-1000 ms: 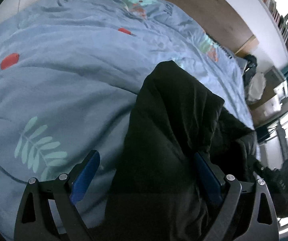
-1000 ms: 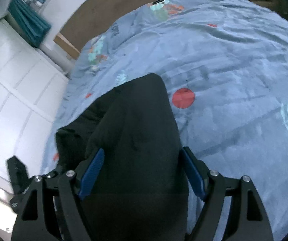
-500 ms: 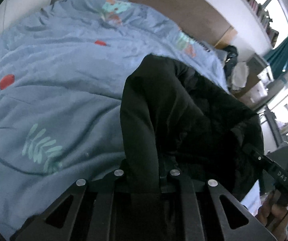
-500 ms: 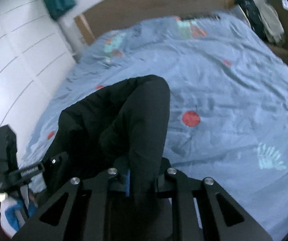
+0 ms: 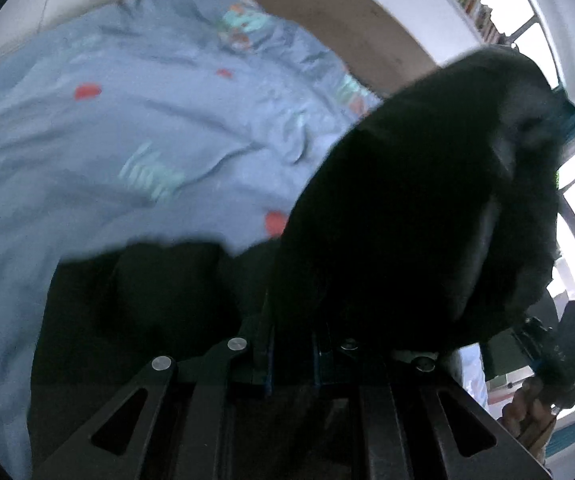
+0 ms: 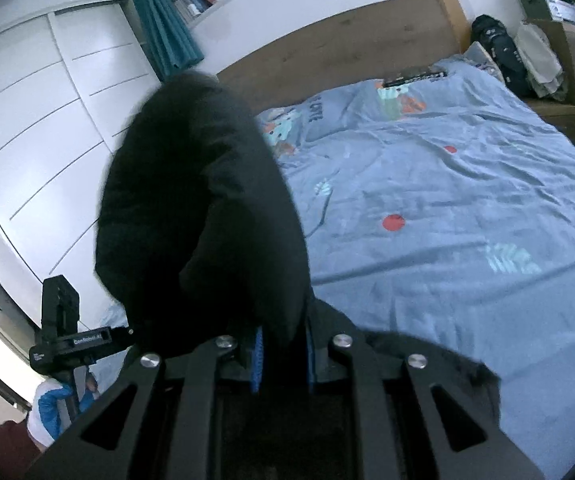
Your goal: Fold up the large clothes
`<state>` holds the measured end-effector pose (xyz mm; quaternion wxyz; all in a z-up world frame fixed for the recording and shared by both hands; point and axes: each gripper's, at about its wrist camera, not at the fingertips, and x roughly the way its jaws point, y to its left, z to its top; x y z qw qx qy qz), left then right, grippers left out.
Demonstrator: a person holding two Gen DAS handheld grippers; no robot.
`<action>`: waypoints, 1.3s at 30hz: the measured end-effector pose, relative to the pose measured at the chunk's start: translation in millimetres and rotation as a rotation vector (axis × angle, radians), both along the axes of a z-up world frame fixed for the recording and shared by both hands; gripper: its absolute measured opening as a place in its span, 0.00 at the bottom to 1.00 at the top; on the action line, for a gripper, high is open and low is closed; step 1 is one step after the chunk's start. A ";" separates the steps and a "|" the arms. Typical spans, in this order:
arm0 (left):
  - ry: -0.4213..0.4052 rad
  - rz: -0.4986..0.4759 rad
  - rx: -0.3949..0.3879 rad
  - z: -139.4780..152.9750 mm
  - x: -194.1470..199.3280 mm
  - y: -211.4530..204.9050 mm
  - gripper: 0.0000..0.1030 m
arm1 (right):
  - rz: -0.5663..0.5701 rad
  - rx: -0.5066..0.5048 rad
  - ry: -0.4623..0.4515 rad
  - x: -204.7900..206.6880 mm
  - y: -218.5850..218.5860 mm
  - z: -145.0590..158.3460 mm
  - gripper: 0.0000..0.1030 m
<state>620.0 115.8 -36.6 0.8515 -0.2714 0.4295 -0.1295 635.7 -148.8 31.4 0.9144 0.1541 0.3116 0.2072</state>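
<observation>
Pinching a thick fold of the bulky black padded garment (image 5: 427, 208), the left gripper (image 5: 291, 364) sits at the lower centre of its frame, jaws drawn nearly together with only the cloth between the blue pads; the bulk rises into the upper right of that view, while a dark flap trails at lower left over the light blue patterned duvet (image 5: 135, 128), probably so the piece hangs free to be straightened. Moving right, the right gripper (image 6: 281, 364) clamps another fold the same way, jaws almost closed on fabric, the garment billowing toward the upper left of its frame. Two separated holds likely spread an edge taut. Further right, the duvet (image 6: 467, 184) offers a broad laying surface.
</observation>
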 end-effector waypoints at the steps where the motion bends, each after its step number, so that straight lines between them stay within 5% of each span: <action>1: 0.014 0.004 -0.003 -5.4 -5.7 1.1 0.13 | 0.002 0.010 0.003 -8.0 -2.1 -3.7 0.14; 15: 0.093 0.016 0.084 -44.5 -85.7 12.6 0.13 | 0.001 0.033 0.118 -90.3 -18.7 -69.0 0.14; 24: 0.109 0.054 0.122 -33.5 -124.7 30.6 0.13 | -0.010 -0.015 0.190 -129.6 -42.4 -84.4 0.16; 26: 0.070 0.082 0.122 -12.6 -119.6 41.3 0.13 | -0.065 -0.024 0.181 -135.1 -58.4 -71.5 0.16; 30: -0.052 0.143 0.095 47.1 -78.0 54.7 0.40 | -0.154 0.010 0.016 -102.5 -83.9 -1.1 0.22; 34: -0.110 0.128 0.102 92.5 -22.3 35.5 0.45 | -0.094 0.006 -0.028 -38.2 -60.6 59.5 0.41; 39: -0.117 0.056 0.127 117.9 24.3 -4.2 0.55 | -0.024 -0.077 -0.008 7.2 -12.4 88.5 0.46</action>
